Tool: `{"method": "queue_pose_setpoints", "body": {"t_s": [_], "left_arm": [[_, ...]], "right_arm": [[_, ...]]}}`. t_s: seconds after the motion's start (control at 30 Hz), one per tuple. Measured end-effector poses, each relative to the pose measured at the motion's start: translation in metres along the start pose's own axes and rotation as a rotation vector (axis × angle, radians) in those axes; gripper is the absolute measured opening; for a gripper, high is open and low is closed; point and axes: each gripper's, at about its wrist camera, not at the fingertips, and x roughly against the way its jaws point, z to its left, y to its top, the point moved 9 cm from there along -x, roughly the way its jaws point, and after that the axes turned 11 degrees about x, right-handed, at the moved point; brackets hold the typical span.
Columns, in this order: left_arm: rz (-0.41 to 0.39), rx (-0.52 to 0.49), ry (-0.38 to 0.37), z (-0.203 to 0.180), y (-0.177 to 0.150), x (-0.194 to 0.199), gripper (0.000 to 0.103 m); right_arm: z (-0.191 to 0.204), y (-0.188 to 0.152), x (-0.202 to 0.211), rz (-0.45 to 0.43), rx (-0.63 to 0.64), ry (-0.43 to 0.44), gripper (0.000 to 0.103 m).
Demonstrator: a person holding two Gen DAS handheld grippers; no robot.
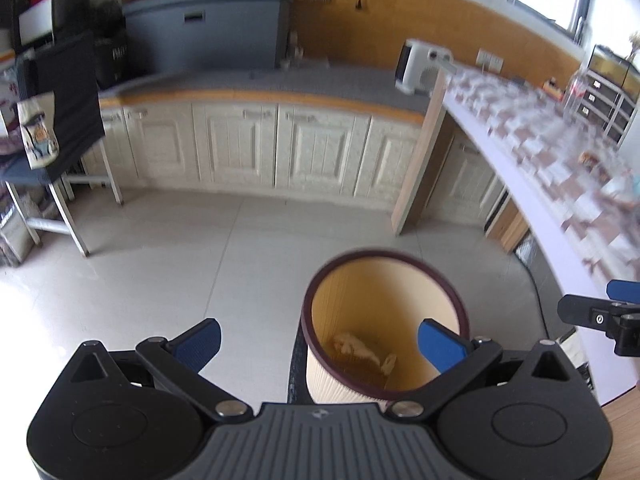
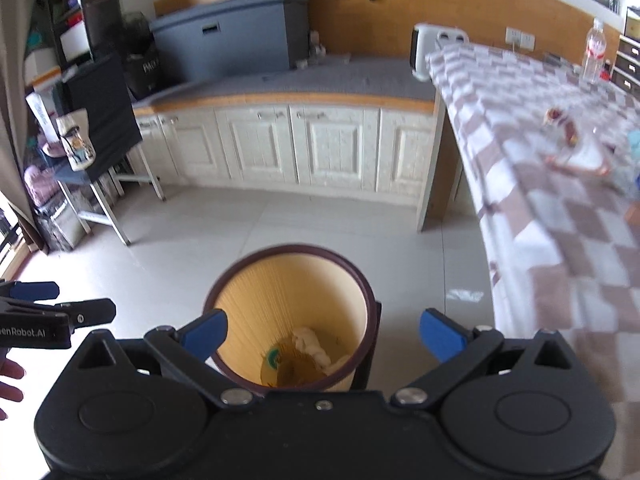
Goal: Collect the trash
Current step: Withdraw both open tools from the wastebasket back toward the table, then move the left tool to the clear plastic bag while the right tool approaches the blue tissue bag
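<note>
While both grippers hover spread and empty, left gripper (image 1: 320, 342), right gripper (image 2: 323, 334), trash bin (image 2: 240, 304) below them.

**Waste bin on the floor between counter and table**

The waste bin (image 2: 288, 312) stood on the tiled floor (image 2: 192, 248), below and ahead of both grippers, with crumpled tissue (image 2: 312, 348) lying at its bottom. The table (image 2: 560, 216) ran along the bin's right, carrying a wrapper (image 2: 564, 128) and, at its far end, a water bottle (image 2: 595, 50). Behind the bin, cabinets (image 2: 296, 148) lined the far wall under a countertop (image 2: 320, 76). A small heater (image 2: 424, 52) sat on that countertop beside the table's far corner. A chair (image 2: 100, 128) stood to the left.
</note>
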Motion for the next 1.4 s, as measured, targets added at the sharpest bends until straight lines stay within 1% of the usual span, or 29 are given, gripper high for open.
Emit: {"method": "queue_pose_setpoints", "body": {"t_s": [0.17, 0.3, 0.47, 0.63, 0.73, 0.8, 1.0, 1.13, 1.33, 1.4], "left_arm": [[-0.091, 0.002, -0.046, -0.014, 0.017, 0.038, 0.103], [-0.150, -0.010, -0.105, -0.033, 0.026, 0.068, 0.103], [-0.231, -0.060, -0.142, -0.064, 0.033, 0.098, 0.103], [-0.296, -0.078, -0.196, -0.099, 0.038, 0.121, 0.103], [-0.354, -0.122, -0.199, -0.125, 0.040, 0.132, 0.103], [-0.377, -0.141, -0.209, -0.144, 0.039, 0.135, 0.103], [-0.408, -0.147, -0.292, -0.200, 0.037, 0.136, 0.103], [-0.422, -0.162, -0.346, -0.245, 0.034, 0.130, 0.103], [-0.420, -0.165, -0.411, -0.310, 0.029, 0.111, 0.103], [-0.403, -0.160, -0.433, -0.330, 0.027, 0.102, 0.103]], "right_arm": [[-0.009, 0.018, 0.040, -0.098, -0.014, -0.009, 0.103], [-0.022, 0.029, 0.074, -0.166, -0.027, -0.018, 0.103], [-0.044, 0.035, 0.118, -0.256, -0.038, -0.031, 0.103], [-0.073, 0.037, 0.162, -0.344, -0.025, -0.075, 0.103], [-0.095, 0.035, 0.185, -0.389, -0.018, -0.113, 0.103], [-0.110, 0.032, 0.198, -0.417, -0.003, -0.141, 0.103], [-0.161, 0.016, 0.223, -0.456, -0.007, -0.212, 0.103], [-0.197, 0.003, 0.226, -0.468, 0.018, -0.264, 0.103], [-0.250, -0.014, 0.213, -0.455, 0.041, -0.303, 0.103], [-0.265, -0.017, 0.207, -0.449, 0.043, -0.306, 0.103]]}}
